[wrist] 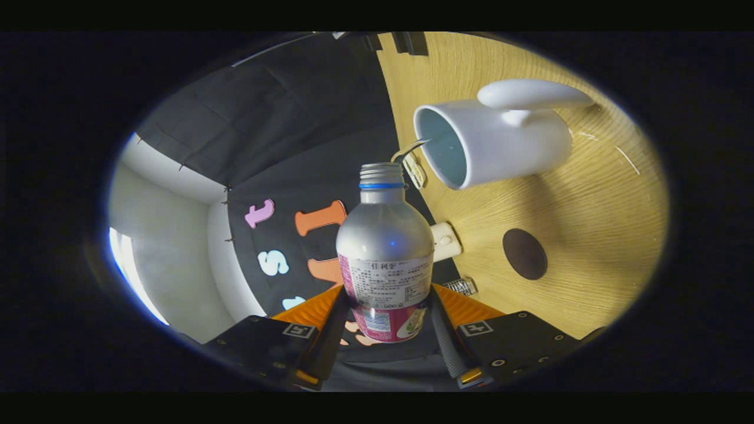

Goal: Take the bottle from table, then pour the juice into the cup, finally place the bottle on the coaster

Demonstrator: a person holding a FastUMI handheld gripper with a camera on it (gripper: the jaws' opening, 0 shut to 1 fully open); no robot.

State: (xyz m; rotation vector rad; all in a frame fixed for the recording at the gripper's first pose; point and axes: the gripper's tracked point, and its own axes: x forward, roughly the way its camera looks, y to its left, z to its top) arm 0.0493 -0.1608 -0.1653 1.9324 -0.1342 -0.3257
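My gripper (386, 315) is closed on the bottle (386, 265), one finger pressed to each side of its lower labelled body, so the jaws stand only as wide as the bottle itself. Bottle = silver metal w/ a white printed label and a pink/red band at the base, a blue ring under the threaded neck, cap off, mouth open. The view is rolled, so the wooden table (589, 224) reads as a near-vertical wall on one side of the bottle, meaning I'm holding the bottle tipped well over w/ its mouth aimed toward the cup (495, 141). Just beyond the bottle's shoulder, on the table side, a small white cylindrical piece (445, 240) sits at the table edge; can't tell what it is. Next to my finger on that side there's a small grey ribbed bit (462, 287), too small to ID. Further out on the table: the coaster (524, 254), a dark brown round disc, bare, well apart from the bottle. Beyond the bottle mouth is the cup, white mug w/ a pale blue inside and a thick white handle, its opening facing the bottle mouth; mouth is near the rim but not touching it. A thin stream or sliver (409, 150) shows between bottle mouth and cup rim, can't say if it's liquid. A small tag-like object (414, 171) lies by the rim.
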